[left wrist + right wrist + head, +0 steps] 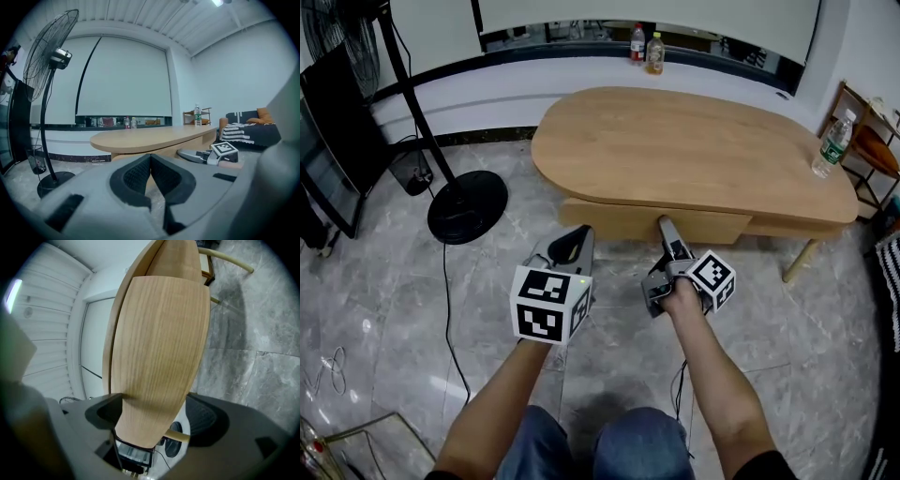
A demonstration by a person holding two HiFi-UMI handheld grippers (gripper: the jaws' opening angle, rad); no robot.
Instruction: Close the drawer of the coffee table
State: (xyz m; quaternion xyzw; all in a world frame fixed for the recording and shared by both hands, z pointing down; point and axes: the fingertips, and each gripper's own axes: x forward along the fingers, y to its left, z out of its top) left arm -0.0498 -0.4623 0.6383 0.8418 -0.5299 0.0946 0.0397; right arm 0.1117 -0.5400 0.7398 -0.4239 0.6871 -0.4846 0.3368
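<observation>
The oval wooden coffee table [694,150] stands ahead of me, and its drawer front [609,222] juts out a little under the near edge. My right gripper [664,225] is rolled on its side with its tips at the drawer front. In the right gripper view the jaws [154,411] stand open and the drawer front [159,343] fills the gap between the pads; contact cannot be told. My left gripper [572,242] hangs over the floor left of it, short of the drawer. Its pads [150,161] meet, holding nothing.
A standing fan's round base [467,208] and cable lie on the floor to the left. A water bottle [832,145] stands at the table's right end. Two bottles [645,47] sit on the window ledge. A shelf [867,141] stands at the right, and a sofa [243,131] shows in the left gripper view.
</observation>
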